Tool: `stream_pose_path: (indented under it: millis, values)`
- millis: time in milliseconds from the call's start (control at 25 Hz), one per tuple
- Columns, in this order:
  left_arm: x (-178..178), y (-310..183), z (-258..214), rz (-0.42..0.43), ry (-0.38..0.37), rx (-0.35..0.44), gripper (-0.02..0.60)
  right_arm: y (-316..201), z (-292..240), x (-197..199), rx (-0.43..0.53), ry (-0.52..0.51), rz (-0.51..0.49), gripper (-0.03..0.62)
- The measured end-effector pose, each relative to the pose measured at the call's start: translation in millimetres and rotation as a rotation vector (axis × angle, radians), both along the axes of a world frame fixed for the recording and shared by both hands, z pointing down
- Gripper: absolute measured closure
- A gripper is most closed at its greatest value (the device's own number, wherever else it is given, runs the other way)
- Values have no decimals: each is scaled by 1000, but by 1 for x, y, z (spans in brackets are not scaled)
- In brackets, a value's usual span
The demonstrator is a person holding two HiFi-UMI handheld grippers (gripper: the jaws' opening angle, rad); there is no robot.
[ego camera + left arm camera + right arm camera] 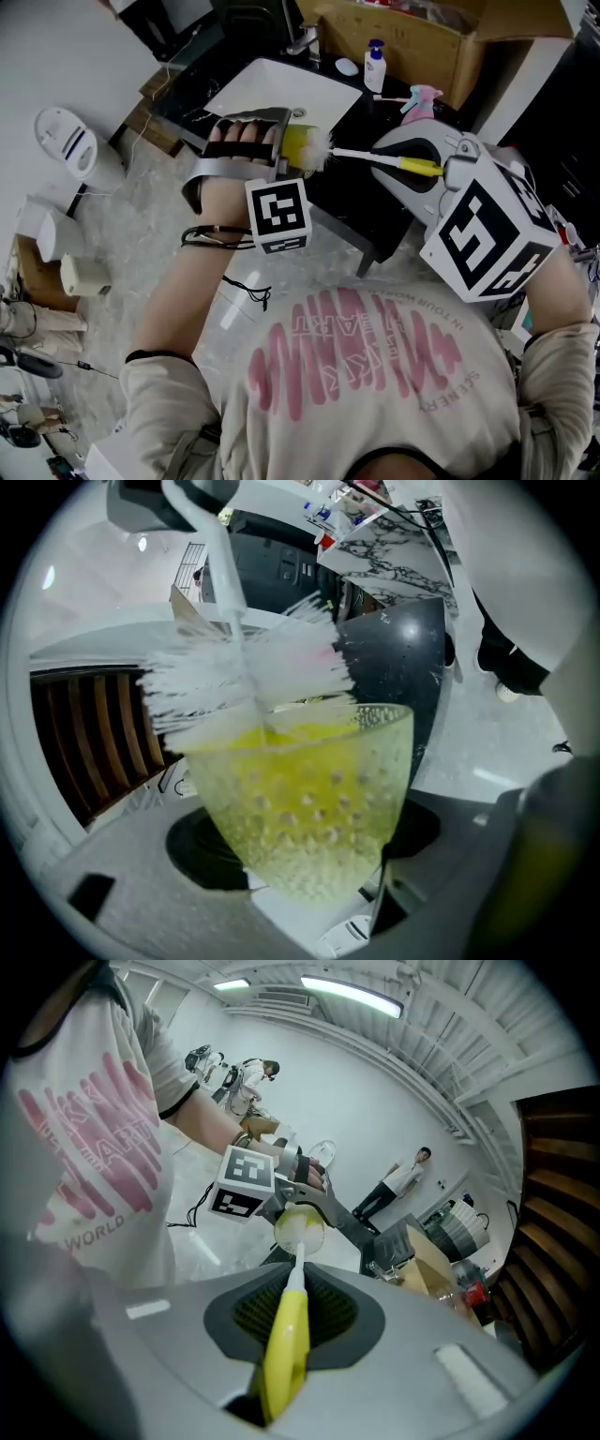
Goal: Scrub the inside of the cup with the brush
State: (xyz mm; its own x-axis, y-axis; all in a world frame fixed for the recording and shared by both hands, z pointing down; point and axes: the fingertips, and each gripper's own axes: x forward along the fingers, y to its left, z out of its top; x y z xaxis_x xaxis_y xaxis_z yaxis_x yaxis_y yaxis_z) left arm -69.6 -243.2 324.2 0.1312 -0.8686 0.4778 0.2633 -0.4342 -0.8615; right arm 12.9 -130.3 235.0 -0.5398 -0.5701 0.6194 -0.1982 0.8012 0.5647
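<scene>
Left gripper (281, 145) fingers clamp the cup (309, 808), right gripper (441, 169) fingers pinch the brush (286, 1335), whose bristles (244, 682) should push deeper and twist.

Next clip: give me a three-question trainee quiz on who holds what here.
1. True or false: the left gripper holds the brush.
2. The cup is: A) translucent yellow-green, B) red, C) black.
3. Fill in: the right gripper clamps the brush's ___ handle.
Key: 1 false, it holds the cup; 2 A; 3 yellow.
</scene>
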Motion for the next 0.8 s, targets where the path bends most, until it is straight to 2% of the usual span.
stream_pose_path:
  millis: [200,480,600,800]
  values:
    - [6,4,-7,101,3,28,206,-1,-4,5,-17,-29,-16,546]
    - [10,16,-20,250,75,52,207,0,-9,11,-81,-129,-46,546]
    - [14,23,-25,303,130,46,207,1,-10,14,-115,-177,-48,546]
    - [18,31,-37,328,262,19,207,1,-12,17,-173,-256,-40,546]
